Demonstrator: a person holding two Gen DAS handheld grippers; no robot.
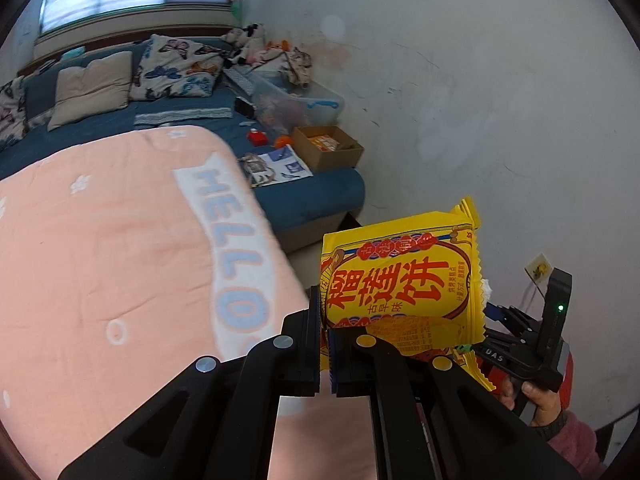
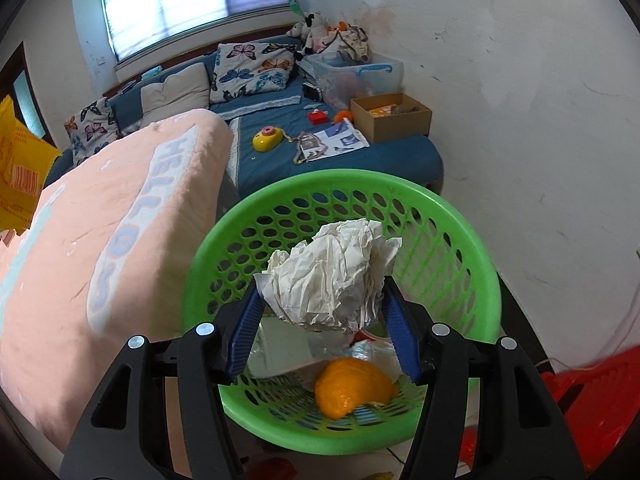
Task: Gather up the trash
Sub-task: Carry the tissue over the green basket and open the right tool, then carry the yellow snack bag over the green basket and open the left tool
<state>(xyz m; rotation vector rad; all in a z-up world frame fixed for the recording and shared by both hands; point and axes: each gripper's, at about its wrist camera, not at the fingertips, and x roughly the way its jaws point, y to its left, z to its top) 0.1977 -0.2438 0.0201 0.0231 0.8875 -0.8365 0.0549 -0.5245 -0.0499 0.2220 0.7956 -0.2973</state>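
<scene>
Two blue-padded fingers [image 2: 244, 328] of the right gripper [image 2: 320, 320] pinch a crumpled white paper ball [image 2: 332, 276] between them, directly above the green perforated basket [image 2: 452, 248], where an orange peel [image 2: 352, 390] lies inside. The left gripper [image 1: 326, 322] is clenched on the lower left edge of a yellow snack wrapper [image 1: 400, 280], which stands upright, long axis sideways, beside the pink "HELLO" blanket [image 1: 100, 240].
</scene>
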